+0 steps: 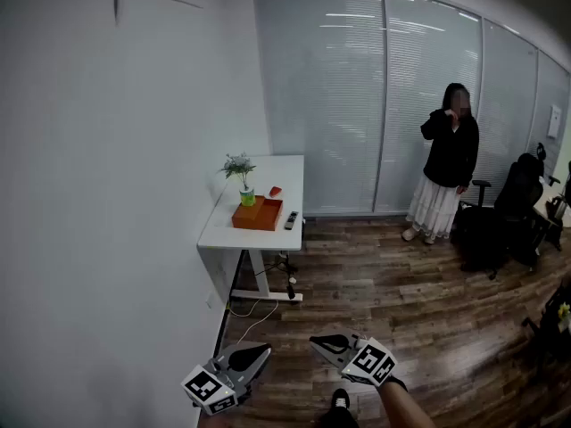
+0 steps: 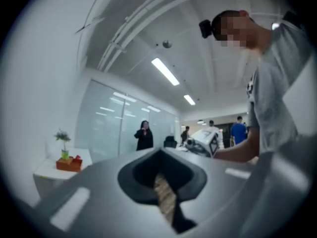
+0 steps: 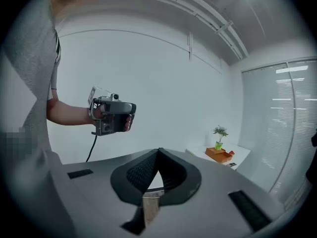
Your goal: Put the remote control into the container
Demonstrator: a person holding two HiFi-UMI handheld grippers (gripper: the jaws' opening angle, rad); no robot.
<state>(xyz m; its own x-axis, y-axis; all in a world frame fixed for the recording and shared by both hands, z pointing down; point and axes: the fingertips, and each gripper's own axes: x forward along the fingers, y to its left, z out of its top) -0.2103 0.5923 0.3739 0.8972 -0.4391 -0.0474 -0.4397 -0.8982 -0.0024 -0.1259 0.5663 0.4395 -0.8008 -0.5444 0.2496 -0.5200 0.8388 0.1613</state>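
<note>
A dark remote control [image 1: 291, 220] lies on a white table [image 1: 268, 169] far across the room, just right of an orange container [image 1: 259, 214]. In the right gripper view the container [image 3: 220, 154] is small and distant. Both grippers are low in the head view, well short of the table. My left gripper [image 1: 264, 350] is shut with nothing in it, its jaws meeting in the left gripper view [image 2: 159, 151]. My right gripper [image 1: 315, 340] is also shut and empty, jaws closed to a point [image 3: 159, 150].
A potted plant [image 1: 239, 172] and a small red object [image 1: 276, 191] share the table. Cables [image 1: 259, 306] trail on the wood floor under it. A person in black [image 1: 451, 163] stands by the glass wall, with office chairs [image 1: 522, 203] at right. A white wall runs along the left.
</note>
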